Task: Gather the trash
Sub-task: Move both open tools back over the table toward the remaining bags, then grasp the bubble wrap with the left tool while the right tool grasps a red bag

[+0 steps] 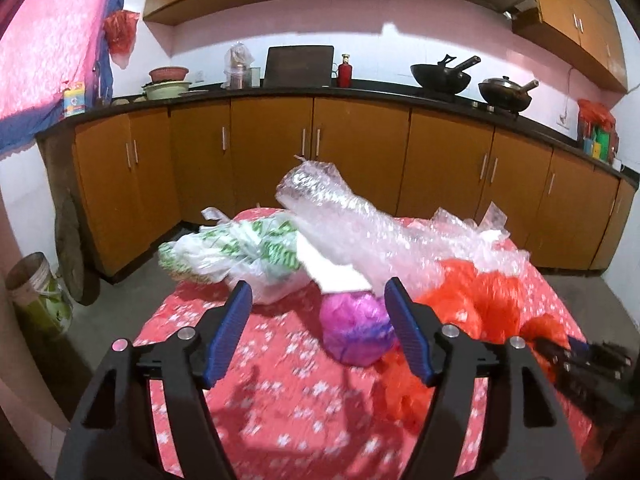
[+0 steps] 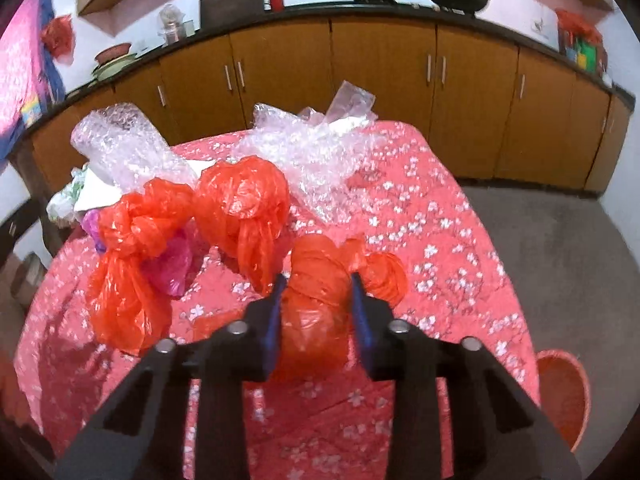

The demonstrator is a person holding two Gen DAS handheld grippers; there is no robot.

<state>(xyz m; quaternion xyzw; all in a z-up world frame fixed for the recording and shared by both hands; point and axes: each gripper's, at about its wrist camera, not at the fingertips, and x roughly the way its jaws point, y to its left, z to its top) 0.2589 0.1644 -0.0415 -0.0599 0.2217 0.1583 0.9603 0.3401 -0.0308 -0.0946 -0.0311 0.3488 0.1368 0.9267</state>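
Trash lies on a round table with a red flowered cloth (image 1: 280, 392). My left gripper (image 1: 318, 296) is open and empty, just short of a pink-purple plastic ball (image 1: 356, 330). Behind it lie a white-green bag (image 1: 240, 256), a bubble wrap roll (image 1: 332, 208) and orange bags (image 1: 480, 300). My right gripper (image 2: 318, 284) is shut on a knotted orange bag (image 2: 320, 300) above the cloth (image 2: 420, 220). Two more knotted orange bags (image 2: 136, 256) (image 2: 244, 204) and bubble wrap (image 2: 304, 152) lie beyond. The right gripper also shows in the left wrist view (image 1: 580, 360).
A red basket (image 2: 564, 392) stands on the floor right of the table. Wooden cabinets (image 1: 360, 160) with a black counter run along the far wall, with woks (image 1: 440, 74) on top. A jar (image 1: 36, 292) stands on the floor at left.
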